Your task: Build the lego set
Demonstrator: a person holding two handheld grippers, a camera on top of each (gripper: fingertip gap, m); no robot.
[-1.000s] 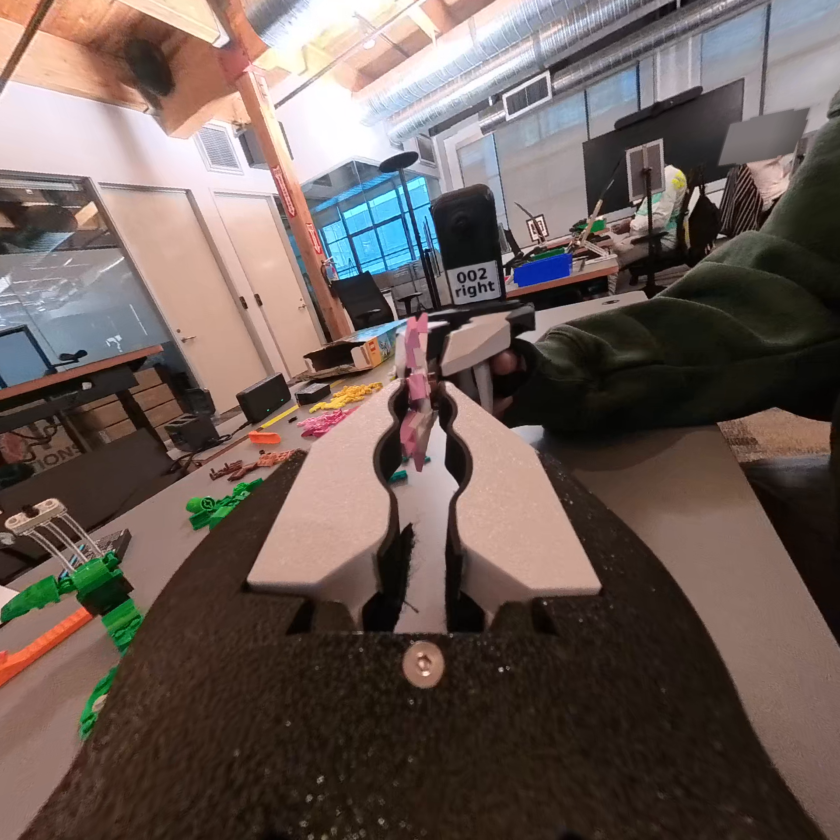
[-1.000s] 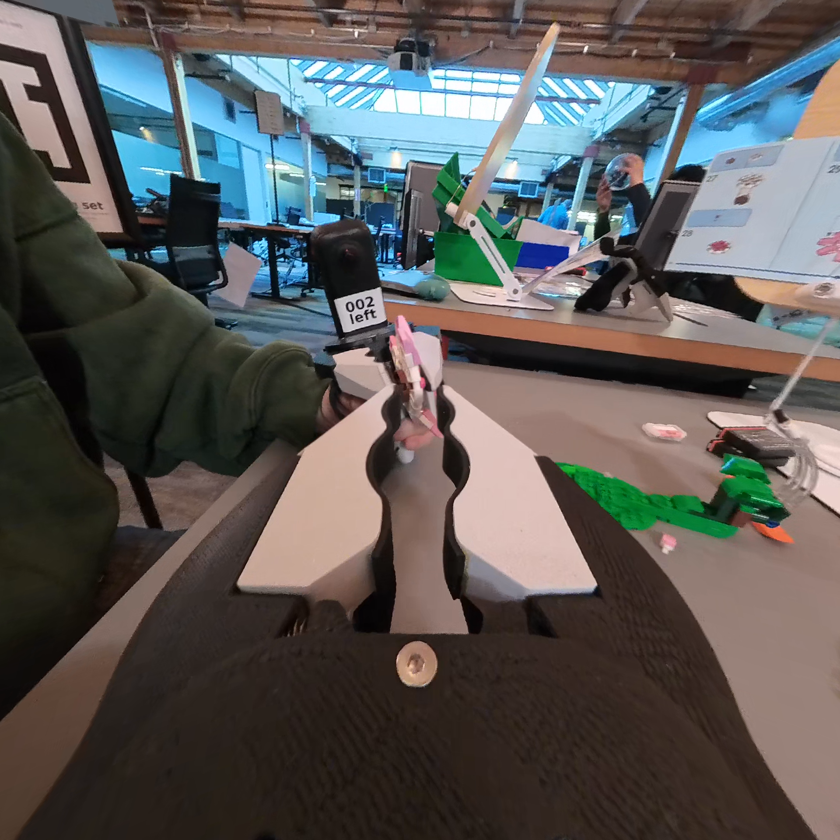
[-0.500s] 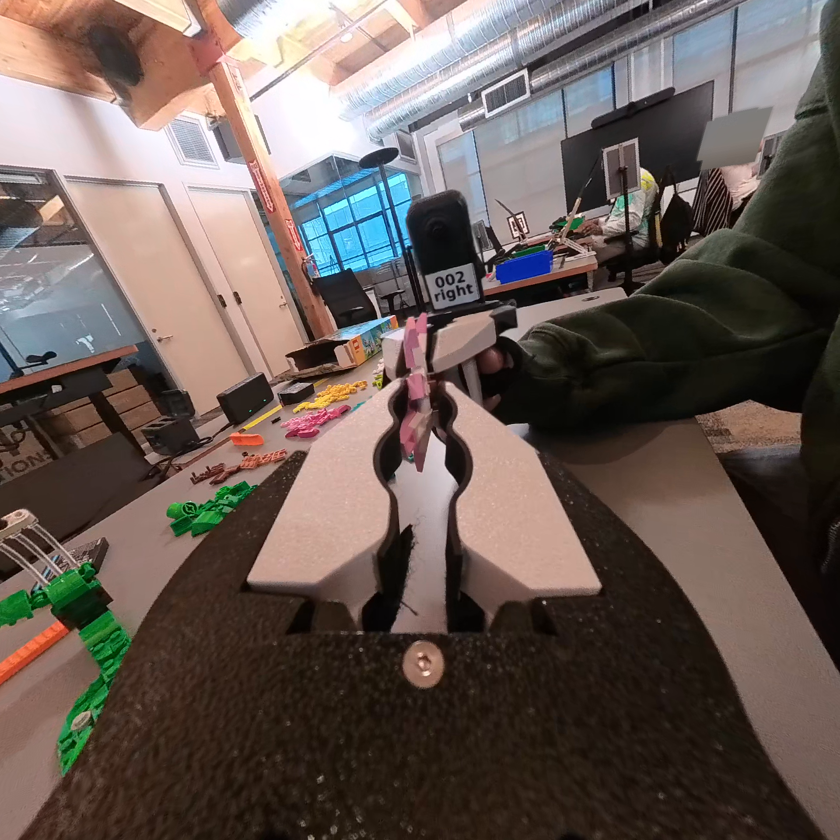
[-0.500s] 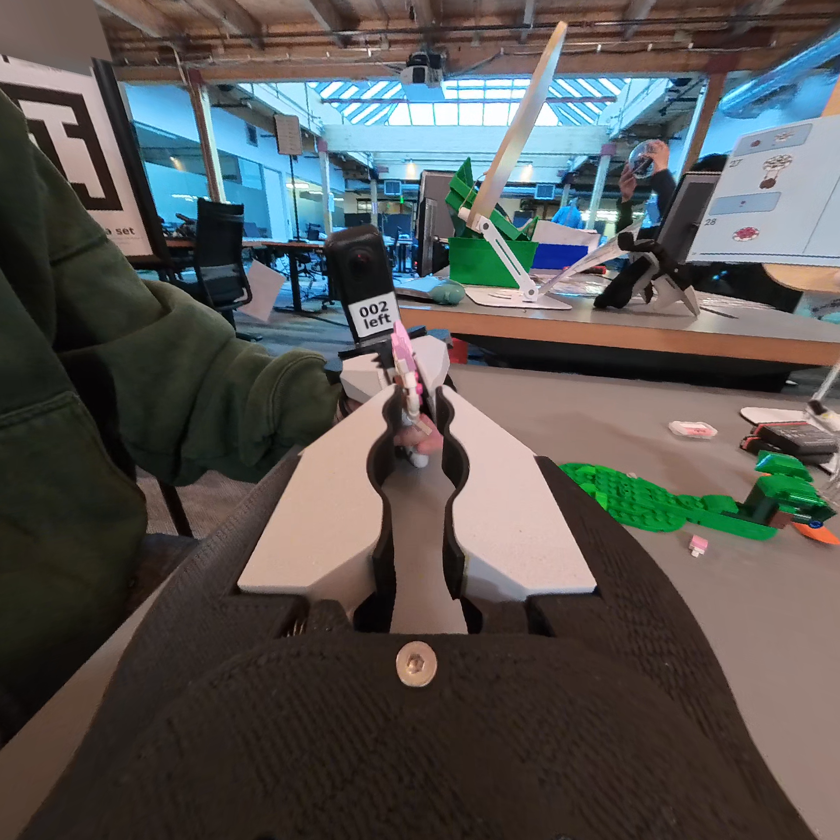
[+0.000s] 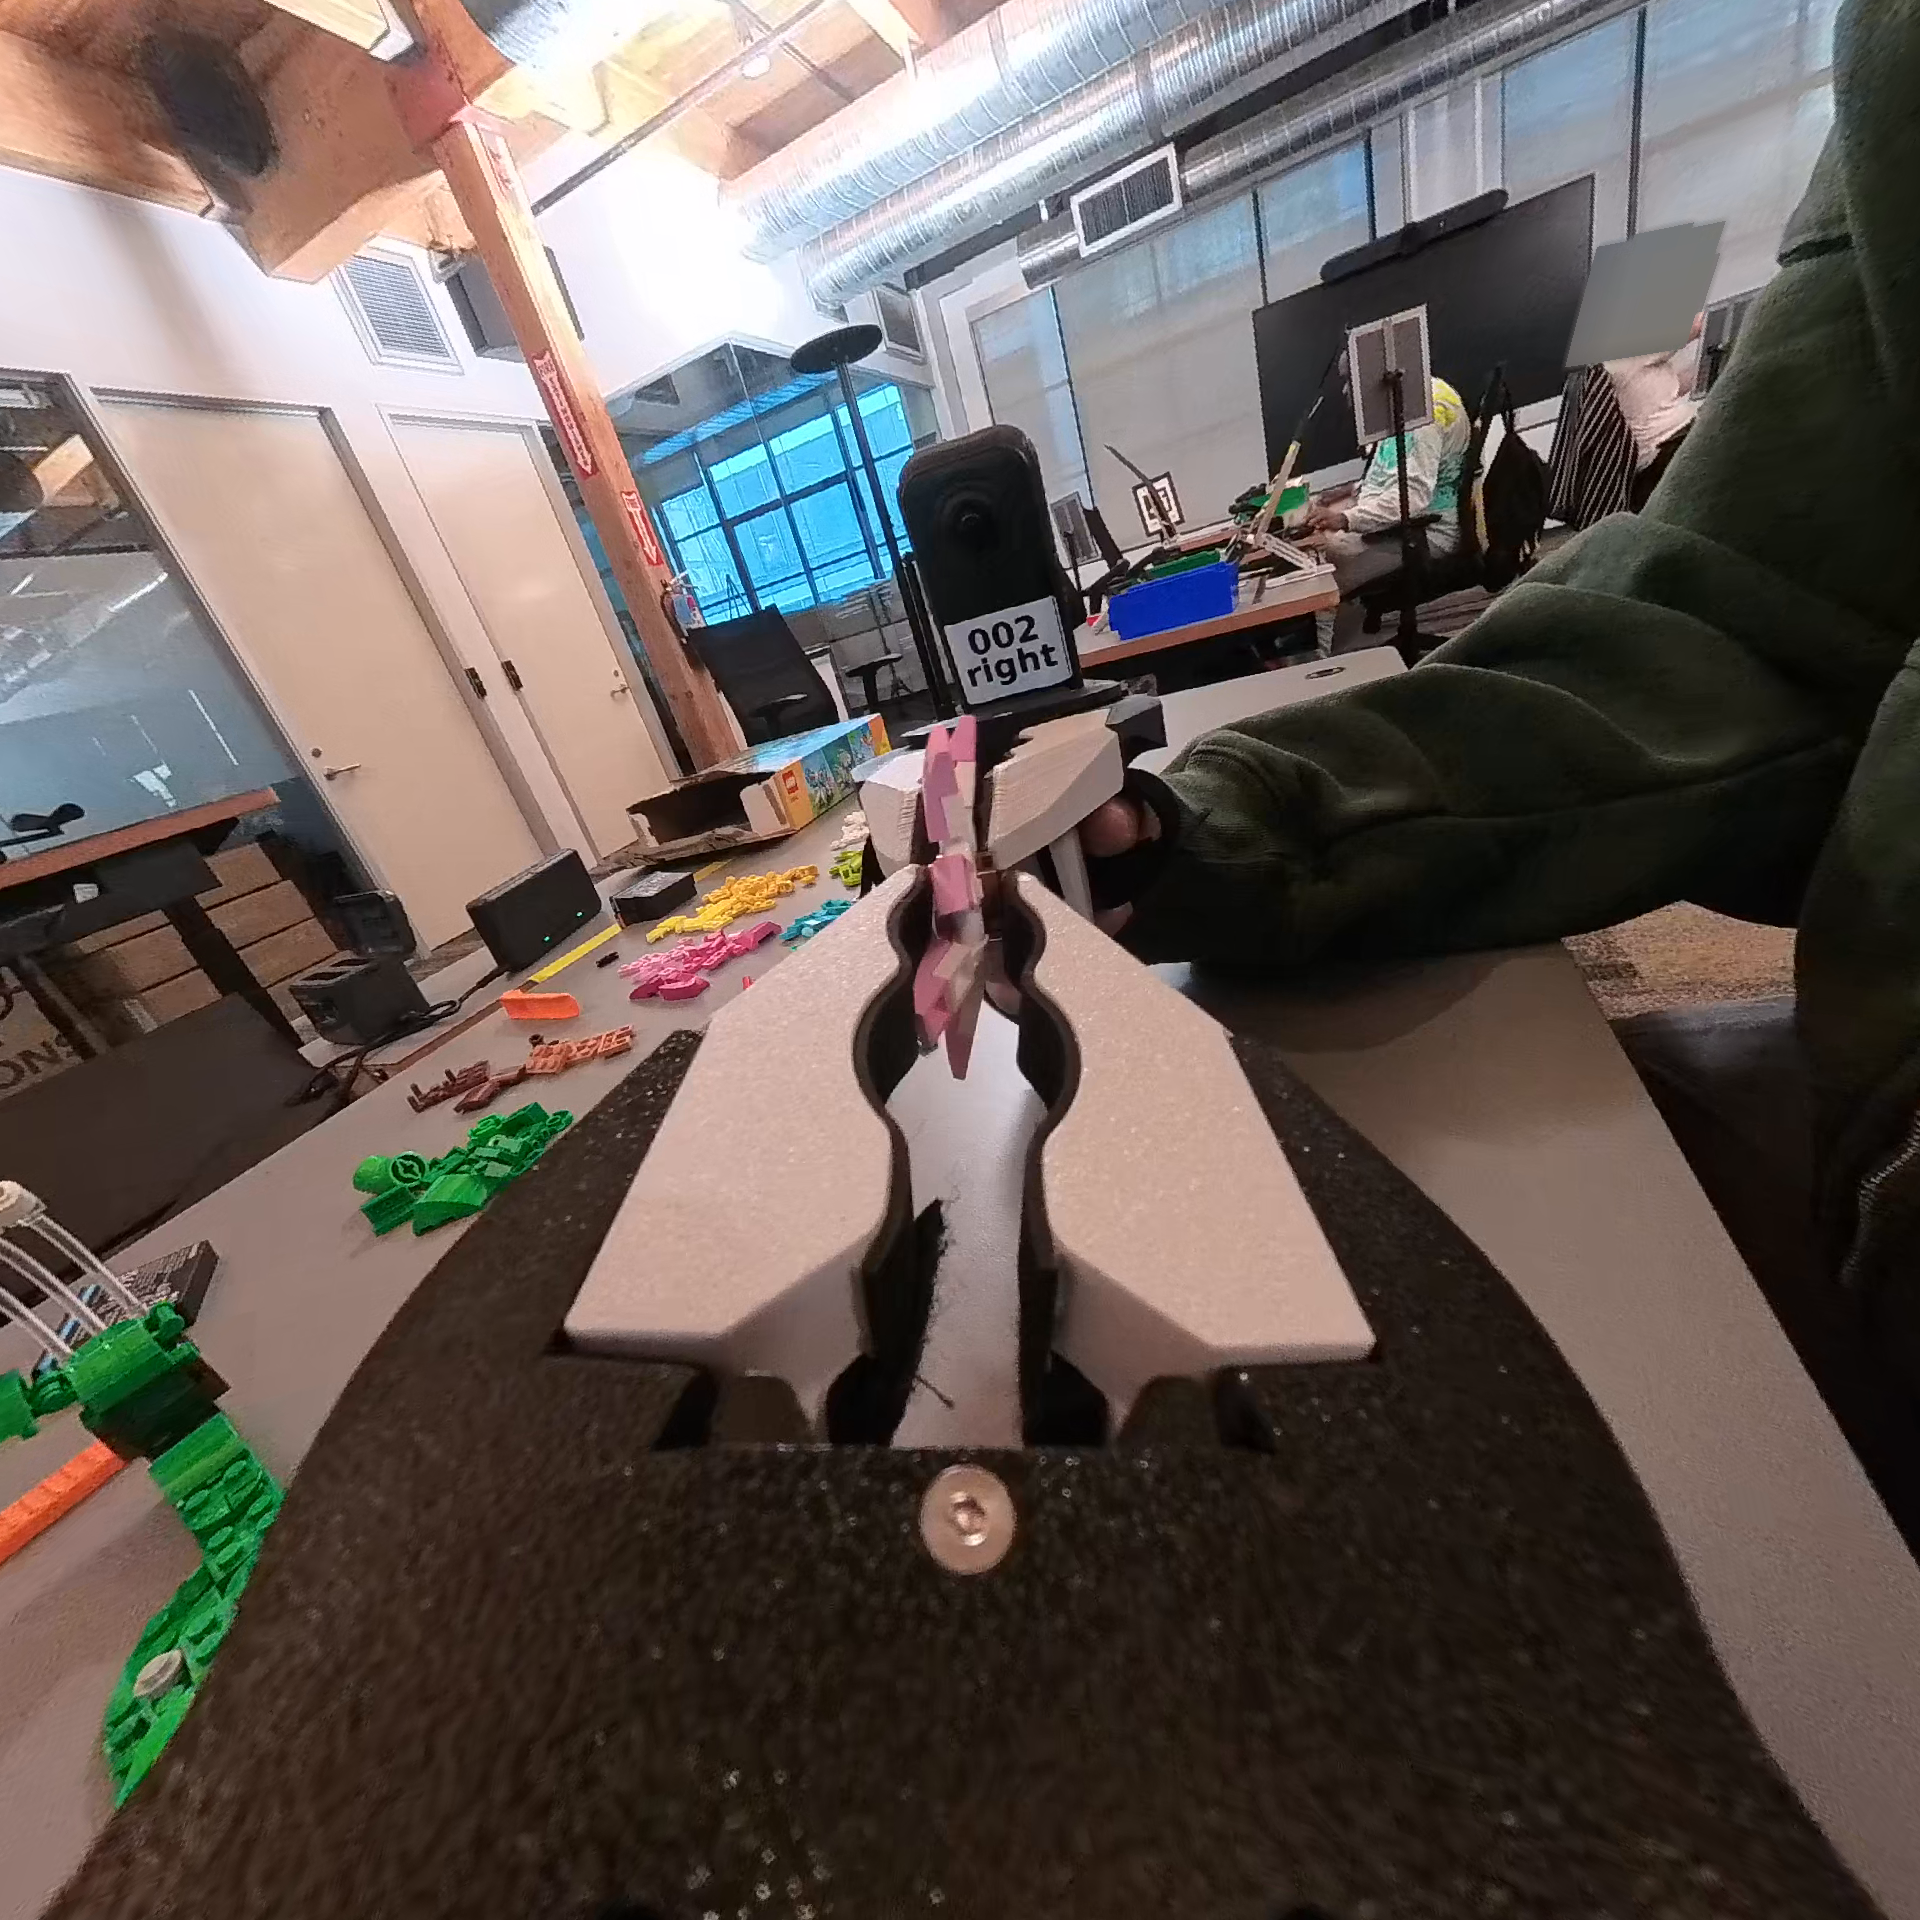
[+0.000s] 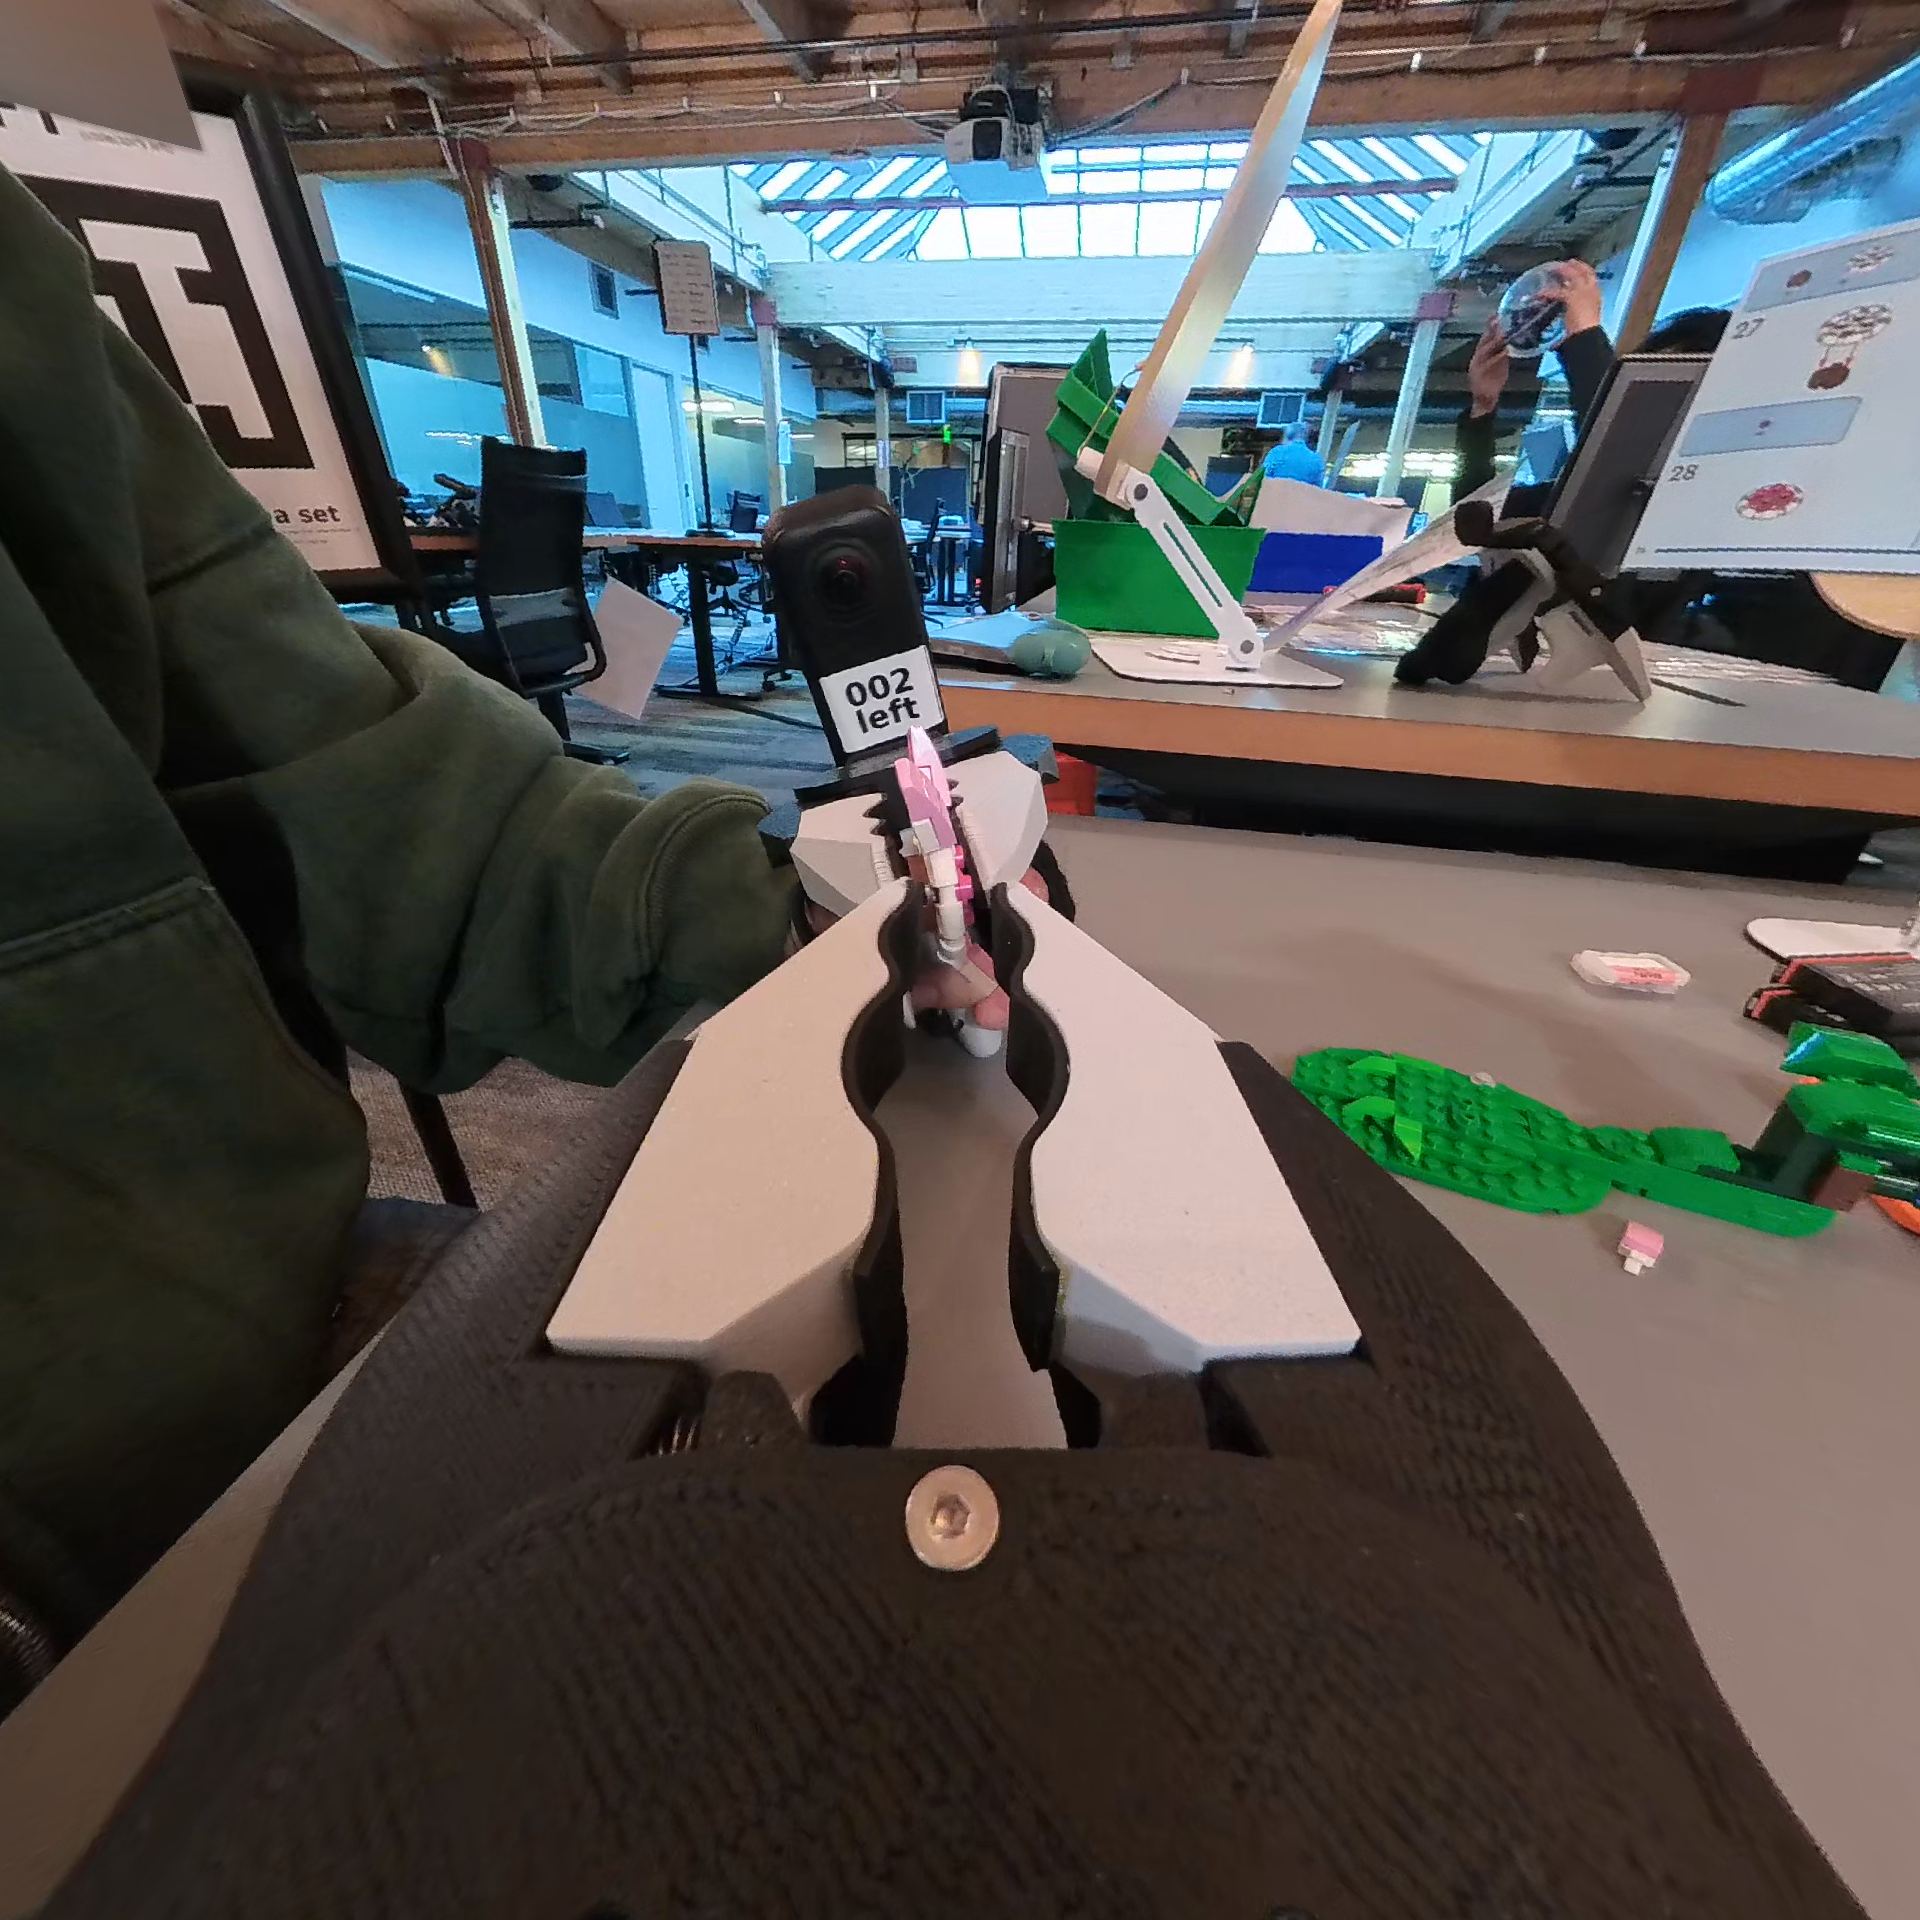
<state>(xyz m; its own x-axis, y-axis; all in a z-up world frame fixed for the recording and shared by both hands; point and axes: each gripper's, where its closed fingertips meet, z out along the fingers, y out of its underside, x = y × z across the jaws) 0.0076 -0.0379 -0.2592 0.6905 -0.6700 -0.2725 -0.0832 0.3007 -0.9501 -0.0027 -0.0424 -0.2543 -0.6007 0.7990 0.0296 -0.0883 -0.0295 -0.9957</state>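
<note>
A pink flower assembly is held in the air above the grey table, pinched from opposite sides by the left gripper and the right gripper, both closed down to the width of the piece. Judged progress: partway. A green leafy base stands built, while sorted piles of green, pink and yellow bricks and one loose pink piece remain unused.

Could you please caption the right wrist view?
Two grippers meet tip to tip on a pink Lego flower above the grey table.
</note>
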